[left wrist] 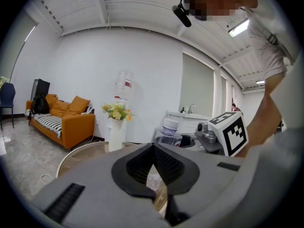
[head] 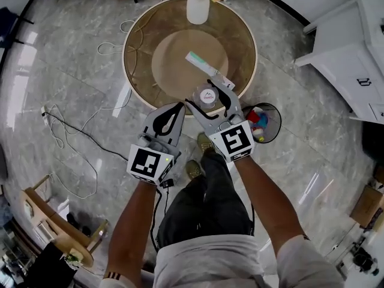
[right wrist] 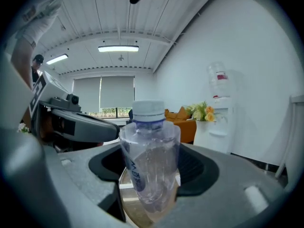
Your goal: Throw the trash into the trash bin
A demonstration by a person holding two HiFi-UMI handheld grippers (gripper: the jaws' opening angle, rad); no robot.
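Observation:
A clear plastic bottle point(head: 207, 96) with a white cap stands upright between the jaws of my right gripper point(head: 210, 95), which is shut on it over the near edge of the round table point(head: 129, 71). Up close, the bottle point(right wrist: 149, 160) fills the right gripper view. My left gripper point(head: 179, 106) hovers just to its left, shut with nothing held; its pads point(left wrist: 161, 163) meet at the tips. A black trash bin point(head: 277, 123) with colourful trash inside stands on the floor to the right of the right gripper. A long pale tube point(head: 203, 65) lies on the table.
A white vase point(head: 198, 8) of yellow flowers stands at the table's far edge. White cabinets point(head: 348, 53) line the right side. Cables point(head: 72, 137) trail over the floor on the left, near a wooden chair point(head: 54, 221). An orange sofa point(left wrist: 66, 120) stands against the far wall.

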